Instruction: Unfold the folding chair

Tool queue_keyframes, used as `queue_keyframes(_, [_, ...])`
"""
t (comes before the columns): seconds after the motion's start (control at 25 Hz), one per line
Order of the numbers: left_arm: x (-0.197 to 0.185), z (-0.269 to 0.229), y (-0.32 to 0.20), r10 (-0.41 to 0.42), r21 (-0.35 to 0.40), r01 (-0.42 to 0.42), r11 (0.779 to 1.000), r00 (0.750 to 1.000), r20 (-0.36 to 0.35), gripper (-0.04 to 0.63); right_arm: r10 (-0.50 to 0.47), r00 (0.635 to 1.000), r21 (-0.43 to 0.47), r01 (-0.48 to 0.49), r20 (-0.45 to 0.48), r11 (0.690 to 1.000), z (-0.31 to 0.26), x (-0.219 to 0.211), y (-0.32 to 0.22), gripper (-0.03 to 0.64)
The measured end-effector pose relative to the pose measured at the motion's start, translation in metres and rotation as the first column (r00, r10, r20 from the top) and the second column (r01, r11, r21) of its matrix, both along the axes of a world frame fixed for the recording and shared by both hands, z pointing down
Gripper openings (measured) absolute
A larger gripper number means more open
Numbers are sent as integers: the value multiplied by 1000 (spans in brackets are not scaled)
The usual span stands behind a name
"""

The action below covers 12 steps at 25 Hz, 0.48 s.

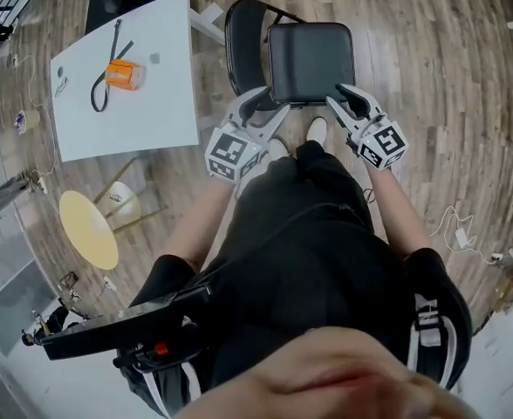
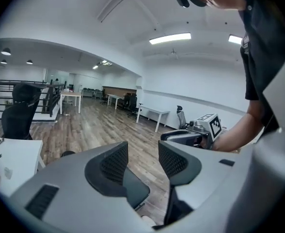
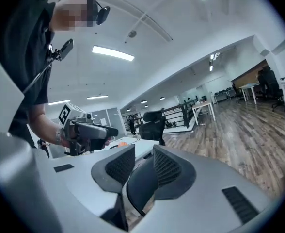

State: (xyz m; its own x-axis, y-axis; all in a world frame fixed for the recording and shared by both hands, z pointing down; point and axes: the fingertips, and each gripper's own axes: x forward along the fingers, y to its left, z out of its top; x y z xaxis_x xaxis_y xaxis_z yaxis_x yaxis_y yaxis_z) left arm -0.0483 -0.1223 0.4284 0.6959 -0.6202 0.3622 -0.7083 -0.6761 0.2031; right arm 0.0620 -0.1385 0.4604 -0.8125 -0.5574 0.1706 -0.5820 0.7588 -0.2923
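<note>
The black folding chair stands open on the wood floor in front of me, its seat [image 1: 311,59] level and its backrest [image 1: 242,46] at the left in the head view. My left gripper [image 1: 258,105] hovers at the seat's near left corner, jaws apart with nothing between them. My right gripper [image 1: 345,99] is at the near right corner, its jaws a narrow gap apart and pressing on nothing. In the left gripper view the left gripper [image 2: 141,154] shows floor through its gap and a dark chair part [image 2: 135,191] below. The right gripper [image 3: 143,161] also has the chair [image 3: 140,186] beneath it.
A white table [image 1: 152,103] stands at the left with an orange object [image 1: 124,75] and a black strap [image 1: 108,68] on it. A round yellow stool [image 1: 89,230] is nearer me on the left. Cables [image 1: 457,230] lie on the floor at the right.
</note>
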Motion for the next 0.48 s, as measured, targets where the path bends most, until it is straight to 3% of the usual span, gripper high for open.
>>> queue_keyframes(0.2, [8, -54, 17, 33, 82, -29, 996, 998, -51, 122, -50, 998, 81, 47, 33, 996, -70, -16, 27, 16])
queue_keyframes(0.36, [8, -83, 28, 46, 141, -36, 989, 997, -69, 30, -45, 999, 124, 41, 30, 991, -107, -26, 38, 8])
queue_keyframes(0.48, [6, -89, 33, 48, 162, -42, 986, 998, -37, 5, -17, 1000, 139, 15, 14, 990, -121, -30, 39, 8])
